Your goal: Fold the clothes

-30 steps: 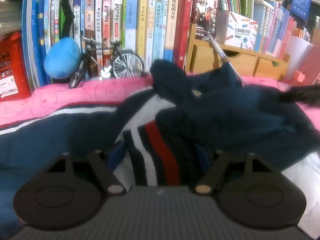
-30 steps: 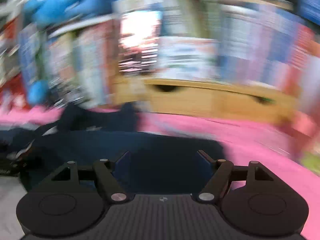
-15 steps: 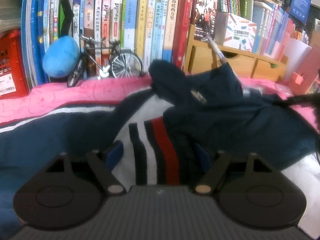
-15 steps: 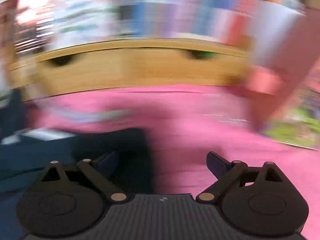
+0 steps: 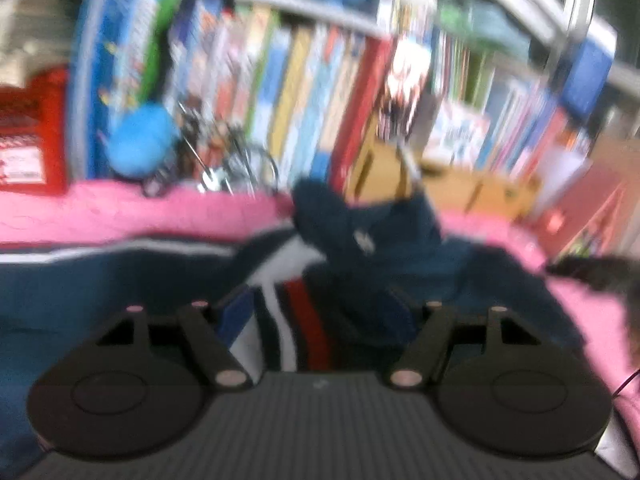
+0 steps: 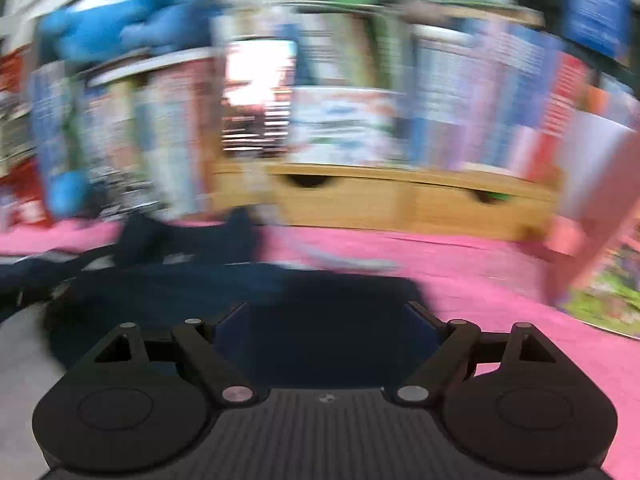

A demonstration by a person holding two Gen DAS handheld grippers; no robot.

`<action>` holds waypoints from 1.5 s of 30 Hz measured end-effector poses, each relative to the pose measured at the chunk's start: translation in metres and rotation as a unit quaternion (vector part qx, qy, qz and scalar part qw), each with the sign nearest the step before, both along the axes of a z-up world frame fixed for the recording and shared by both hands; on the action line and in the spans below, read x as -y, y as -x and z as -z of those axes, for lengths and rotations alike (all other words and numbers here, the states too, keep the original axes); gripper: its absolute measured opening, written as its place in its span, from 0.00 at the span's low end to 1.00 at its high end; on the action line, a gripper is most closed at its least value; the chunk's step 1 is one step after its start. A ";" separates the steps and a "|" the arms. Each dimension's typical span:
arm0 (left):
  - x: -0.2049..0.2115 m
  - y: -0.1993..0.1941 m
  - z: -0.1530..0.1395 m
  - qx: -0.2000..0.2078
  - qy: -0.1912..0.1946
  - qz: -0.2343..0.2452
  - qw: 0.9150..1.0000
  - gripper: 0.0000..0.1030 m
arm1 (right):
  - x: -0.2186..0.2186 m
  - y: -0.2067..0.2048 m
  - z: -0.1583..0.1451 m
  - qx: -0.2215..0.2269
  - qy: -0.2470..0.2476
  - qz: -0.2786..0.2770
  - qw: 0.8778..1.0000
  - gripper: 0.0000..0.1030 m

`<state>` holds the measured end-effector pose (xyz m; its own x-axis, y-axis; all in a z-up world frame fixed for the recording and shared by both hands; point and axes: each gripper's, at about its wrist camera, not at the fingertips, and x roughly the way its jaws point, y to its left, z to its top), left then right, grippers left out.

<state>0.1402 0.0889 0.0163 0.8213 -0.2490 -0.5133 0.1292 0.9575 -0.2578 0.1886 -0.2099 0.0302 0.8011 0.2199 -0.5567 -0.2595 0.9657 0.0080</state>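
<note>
A navy garment point(image 5: 384, 240) with white, dark and red stripes point(image 5: 304, 320) lies crumpled on the pink cover point(image 5: 120, 212). My left gripper point(image 5: 322, 312) hovers over the striped part. Its jaws are closing, with cloth lying below and between them, and the pads do not press on it. In the right wrist view the same navy garment point(image 6: 224, 288) spreads left of centre. My right gripper point(image 6: 326, 320) is above its dark edge. Its jaws are also closing, with navy cloth showing between the fingers but not pinched. Both views are blurred by motion.
Behind the pink cover stands a row of books point(image 5: 304, 92), with a toy bicycle point(image 5: 216, 160), a blue plush point(image 5: 140, 144) and a red box point(image 5: 32, 132) on the left. Wooden drawers point(image 6: 400, 200) line the back. A magazine point(image 6: 604, 300) lies far right.
The left view has lifted and pulled back, showing more of the shelf, and has gone blurry. The right view swung right over bare pink cover, then back left over the navy cloth.
</note>
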 end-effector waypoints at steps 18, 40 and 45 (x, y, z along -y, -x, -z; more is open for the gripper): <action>-0.302 0.095 0.017 -0.008 0.061 -0.433 0.899 0.69 | -0.205 0.019 0.059 -0.027 0.034 -0.162 0.986 0.85; -0.340 0.085 0.034 0.014 0.085 -0.521 0.849 0.39 | -0.201 0.013 0.062 -0.042 0.024 -0.152 0.987 0.94; -0.345 0.080 0.034 0.023 0.090 -0.496 0.863 0.69 | -0.202 0.013 0.062 -0.043 0.024 -0.152 0.987 0.94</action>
<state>0.0600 0.4334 -0.0179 0.6941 0.5164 -0.5015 -0.7179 0.5479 -0.4294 0.1753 -0.0083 -0.0319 0.6515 0.4136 -0.6360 -0.5371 0.8435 -0.0016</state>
